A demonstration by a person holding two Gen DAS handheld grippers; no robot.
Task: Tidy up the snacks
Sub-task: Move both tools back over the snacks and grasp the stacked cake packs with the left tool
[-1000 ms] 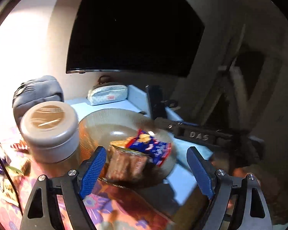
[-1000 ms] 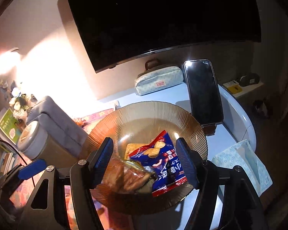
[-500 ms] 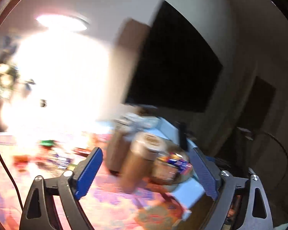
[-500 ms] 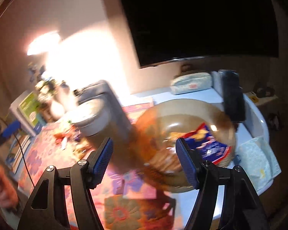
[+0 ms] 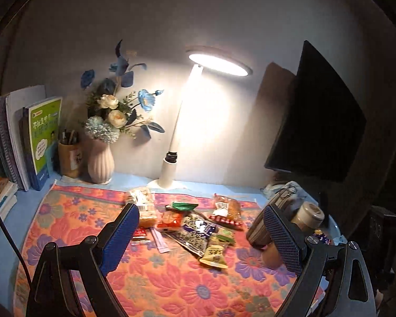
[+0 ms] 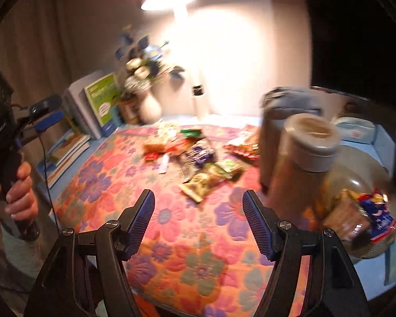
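Note:
Several snack packets [image 5: 198, 227] lie in a loose heap on the flowered cloth [image 5: 171, 277], ahead of my left gripper [image 5: 200, 240], which is open and empty above the cloth. They also show, blurred, in the right wrist view [image 6: 198, 158]. My right gripper [image 6: 198, 222] is open and empty over the cloth. A brown glass bowl [image 6: 356, 169] at the right holds a blue packet [image 6: 377, 211] and a brown packet [image 6: 345, 219].
A lidded canister [image 6: 309, 142] and a grey pouch [image 6: 285, 103] stand left of the bowl. A lit desk lamp [image 5: 216, 63], a flower vase [image 5: 100, 158], a pen cup [image 5: 68, 155] and books [image 5: 39, 137] line the back. A dark monitor [image 5: 322, 116] stands at the right.
Both grippers have swung left, away from the bowl, and now face the snack heap on the cloth. Both stay open and empty.

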